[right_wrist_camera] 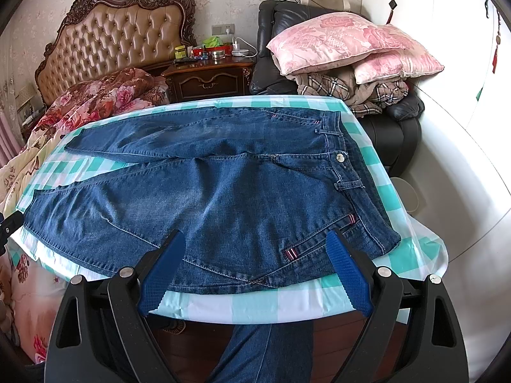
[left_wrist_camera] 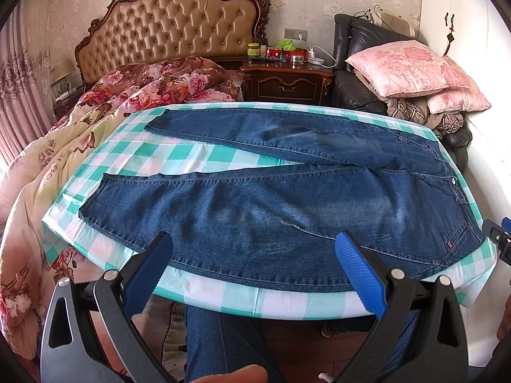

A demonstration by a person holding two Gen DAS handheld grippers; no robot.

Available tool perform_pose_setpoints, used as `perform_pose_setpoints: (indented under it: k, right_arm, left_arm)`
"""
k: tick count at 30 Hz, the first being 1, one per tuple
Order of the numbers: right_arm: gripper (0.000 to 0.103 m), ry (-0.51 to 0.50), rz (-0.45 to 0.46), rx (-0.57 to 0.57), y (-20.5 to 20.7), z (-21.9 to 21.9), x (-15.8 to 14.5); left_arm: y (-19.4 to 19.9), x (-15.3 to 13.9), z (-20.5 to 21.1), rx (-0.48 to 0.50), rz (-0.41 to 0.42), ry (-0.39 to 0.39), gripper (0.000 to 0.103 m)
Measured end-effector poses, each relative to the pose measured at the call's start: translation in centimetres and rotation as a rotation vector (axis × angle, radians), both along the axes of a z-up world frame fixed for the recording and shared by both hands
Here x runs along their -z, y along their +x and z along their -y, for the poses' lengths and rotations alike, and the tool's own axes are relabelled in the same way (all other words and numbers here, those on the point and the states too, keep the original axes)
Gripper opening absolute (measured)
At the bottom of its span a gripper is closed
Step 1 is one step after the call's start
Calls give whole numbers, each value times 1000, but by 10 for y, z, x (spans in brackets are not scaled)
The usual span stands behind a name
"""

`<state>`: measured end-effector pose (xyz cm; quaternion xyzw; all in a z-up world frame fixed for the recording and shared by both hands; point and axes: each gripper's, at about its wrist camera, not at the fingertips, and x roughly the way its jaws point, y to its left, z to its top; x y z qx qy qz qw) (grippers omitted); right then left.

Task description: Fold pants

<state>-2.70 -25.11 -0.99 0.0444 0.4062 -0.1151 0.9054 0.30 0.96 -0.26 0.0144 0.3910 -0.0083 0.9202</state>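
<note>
Pants (left_wrist_camera: 271, 204): blue jeans spread flat on a table (left_wrist_camera: 242, 303) covered with a green-and-white checked cloth, nothing folded yet by the look of them. Their long axis runs along the table, waistband (right_wrist_camera: 348, 172) at the right end and leg hems at the left end. The two legs part in a narrow V that opens toward the left.

Near edge: the nearer leg lies along it, with its outer seam just inside the edge. Both tongs hover at this edge, jaws spread wide and holding nothing. The left tongs (left_wrist_camera: 252, 274) face the middle of the nearer leg. The right tongs (right_wrist_camera: 255, 271) face the hip and pocket area, near the waistband corner. Each tool thus lies just short of the cloth, with the pants straight ahead and crosswise to the fingers. The right one is nearer the waist, the left one nearer the hems, though the hem itself lies well to its left.

Below the edge, a person's leg in blue trousers shows in both views.

Middle: the metal button (right_wrist_camera: 341, 157) marks the waist centre.

Far edge: the second leg (left_wrist_camera: 287, 137) lies along it.

Beyond the table stand a bed with a tufted headboard (left_wrist_camera: 172, 28), a dark nightstand (left_wrist_camera: 287, 79) and a black armchair piled with pink pillows (left_wrist_camera: 412, 67).

Judged next step: gripping the nearer leg's edge to carry it over onto the far leg.
</note>
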Motion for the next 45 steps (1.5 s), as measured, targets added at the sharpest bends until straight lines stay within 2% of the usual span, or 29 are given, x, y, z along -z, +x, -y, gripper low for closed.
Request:
perform_pose_setpoints:
  k: [31, 35, 37, 40, 43, 45]
  right_arm:
    - [86, 0, -6, -5, 0, 0, 2]
    - [86, 37, -18, -17, 2, 3, 9]
    - [86, 96, -26, -29, 10, 14, 13]
    - [86, 152, -30, 1, 33, 47, 12]
    - [86, 184, -39, 42, 76, 98, 13]
    - [86, 215, -74, 110, 118, 147, 19]
  left_arm:
    - [0, 8, 1, 0, -7, -2, 102]
    - [1, 12, 0, 2, -9, -7, 102]
    - [4, 16, -3, 2, -6, -29, 102]
    - [12, 21, -8, 29, -18, -110, 102]
    - [21, 27, -9, 47, -26, -150, 102]
    - [29, 31, -9, 47, -38, -164, 102]
